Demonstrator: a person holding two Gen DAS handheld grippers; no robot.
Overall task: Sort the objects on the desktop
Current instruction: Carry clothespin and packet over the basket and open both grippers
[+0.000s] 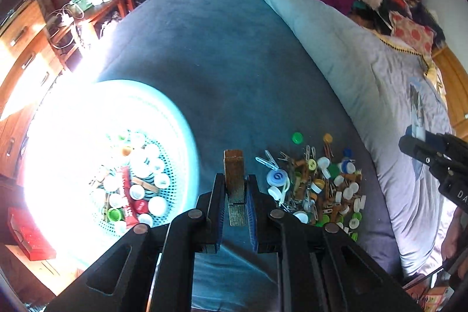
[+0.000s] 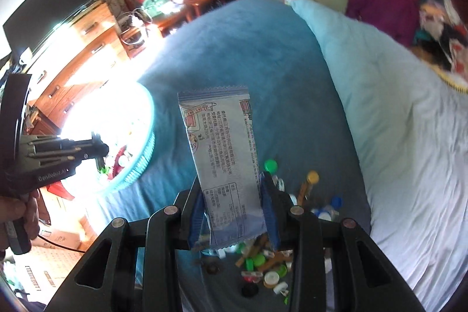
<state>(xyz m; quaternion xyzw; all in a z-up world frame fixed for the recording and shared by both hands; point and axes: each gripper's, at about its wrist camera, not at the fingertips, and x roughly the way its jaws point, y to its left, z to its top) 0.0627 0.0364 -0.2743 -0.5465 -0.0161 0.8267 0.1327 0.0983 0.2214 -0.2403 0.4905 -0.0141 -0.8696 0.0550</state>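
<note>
**Both grippers loaded above the bed**

The left hand-held gripper (image 1: pixel 236 196) is clenched on a wooden clothespin (image 1: pixel 235 183), a worn brown peg gripped by its sides between the blue pads; its long axis runs along the fingers, pointing away from the camera. The right hand-held gripper (image 2: pixel 234 212) clamps the lower end of a flat snack packet (image 2: pixel 223 154); the packet is pale blue-grey glossy film with a zigzag-cut top edge and printed text on its back, standing lengthwise straight out beyond the fingers.

Below both lies a blue plush blanket (image 1: pixel 210 63) on the bed, with a pale quilt (image 1: pixel 380 95) bunched along one side; on the blanket sits a heap of small objects (image 1: pixel 318 186): round plastic bottle caps in white, green, blue and yellow, wooden pegs and paper clips.

Only the left wrist view looks into the round perforated plastic basket (image 1: pixel 175 142), washed out by glare, holding white caps, a green cap and red sachets; the right wrist view shows its teal rim from the side.
</note>
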